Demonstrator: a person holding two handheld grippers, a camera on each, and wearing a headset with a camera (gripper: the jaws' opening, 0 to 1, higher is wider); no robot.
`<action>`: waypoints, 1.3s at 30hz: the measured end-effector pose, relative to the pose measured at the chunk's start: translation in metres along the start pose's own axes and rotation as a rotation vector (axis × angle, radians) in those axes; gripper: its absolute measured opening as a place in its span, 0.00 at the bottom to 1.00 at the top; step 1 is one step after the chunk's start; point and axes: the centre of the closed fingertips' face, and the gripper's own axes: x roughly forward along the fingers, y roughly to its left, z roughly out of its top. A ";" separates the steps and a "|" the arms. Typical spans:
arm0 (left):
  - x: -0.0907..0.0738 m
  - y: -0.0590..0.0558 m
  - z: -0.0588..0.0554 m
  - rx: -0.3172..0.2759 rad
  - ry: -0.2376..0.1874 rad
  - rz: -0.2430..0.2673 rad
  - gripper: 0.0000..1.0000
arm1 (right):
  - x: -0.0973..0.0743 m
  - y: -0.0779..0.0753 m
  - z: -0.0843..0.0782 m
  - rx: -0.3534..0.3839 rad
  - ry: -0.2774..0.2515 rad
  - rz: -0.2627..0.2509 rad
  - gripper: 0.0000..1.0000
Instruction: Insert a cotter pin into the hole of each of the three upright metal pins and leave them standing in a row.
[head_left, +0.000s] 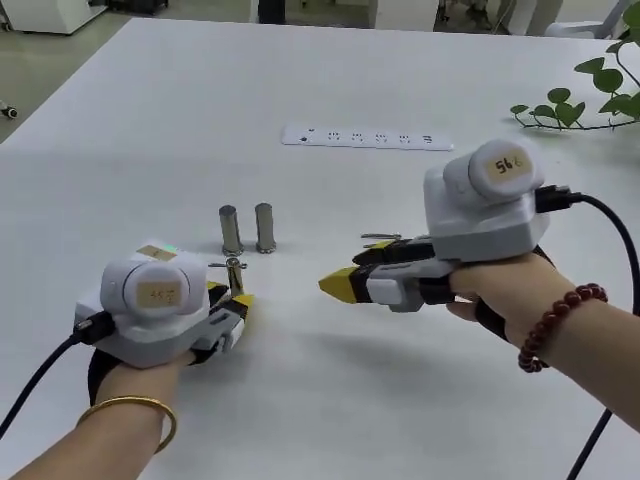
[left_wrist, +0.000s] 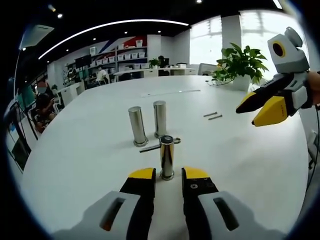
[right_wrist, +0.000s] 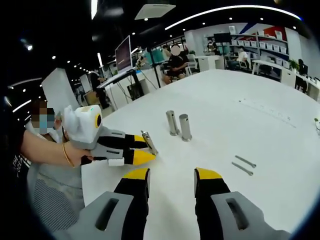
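Observation:
Three metal pins stand on the white table (head_left: 330, 380). Two bare ones (head_left: 229, 230) (head_left: 264, 227) are side by side at the back. The nearer third pin (head_left: 234, 275) (left_wrist: 167, 155) carries a cotter pin (left_wrist: 150, 148) through its top hole. My left gripper (head_left: 243, 300) (left_wrist: 168, 174) is open, its yellow tips on either side of that pin's base with a small gap showing on each side. My right gripper (head_left: 335, 285) (right_wrist: 172, 175) hovers open and holds nothing, to the right of the pins. Two loose cotter pins (head_left: 380, 238) (right_wrist: 244, 165) lie beside it.
A white power strip (head_left: 360, 137) lies farther back on the table. A potted plant (head_left: 590, 95) reaches in at the far right corner. Beyond the table are office desks, shelves and seated people.

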 end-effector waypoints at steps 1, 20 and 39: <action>-0.001 0.001 0.000 -0.010 0.003 0.001 0.21 | 0.001 -0.001 0.003 -0.008 -0.008 -0.001 0.31; -0.048 0.008 0.013 -0.068 -0.018 0.026 0.44 | 0.038 -0.018 0.043 -0.128 -0.104 -0.040 0.30; -0.090 -0.003 0.025 -0.096 -0.088 0.002 0.61 | 0.095 -0.025 0.045 -0.106 -0.110 -0.045 0.25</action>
